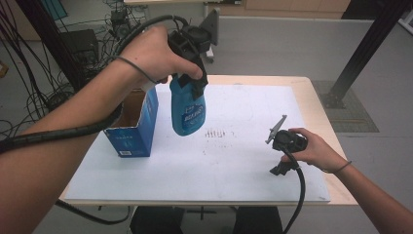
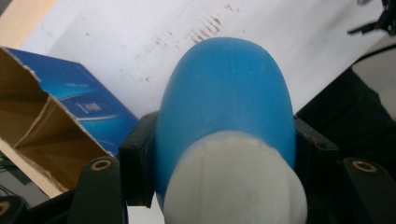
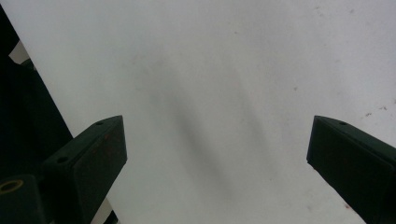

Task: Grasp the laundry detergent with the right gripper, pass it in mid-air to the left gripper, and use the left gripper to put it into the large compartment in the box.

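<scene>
The blue bottle (image 1: pixel 187 109) hangs in the air above the white tabletop (image 1: pixel 243 161), just right of the open blue box (image 1: pixel 134 127). The left tool (image 1: pixel 192 73) is clamped on its upper part, near the white cap (image 2: pixel 236 184). The right tool (image 1: pixel 280 158), jaws apart and holding nothing, sits low over the tabletop's right side.

1. I've got a bright blue bottle (image 1: pixel 188 111) here, white lettering on its label, with a white cap (image 2: pixel 236 186).
2. Blue box (image 1: pixel 131 129) beside it, brown cardboard inside, pale print on the front.
3. White sheet (image 1: pixel 253 161) with brownish speckles over a light wood table (image 1: pixel 319 105).
4. Both grippers, left (image 1: pixel 195 73) and right (image 1: pixel 285 146), read black; the right carries a grey plate.
</scene>
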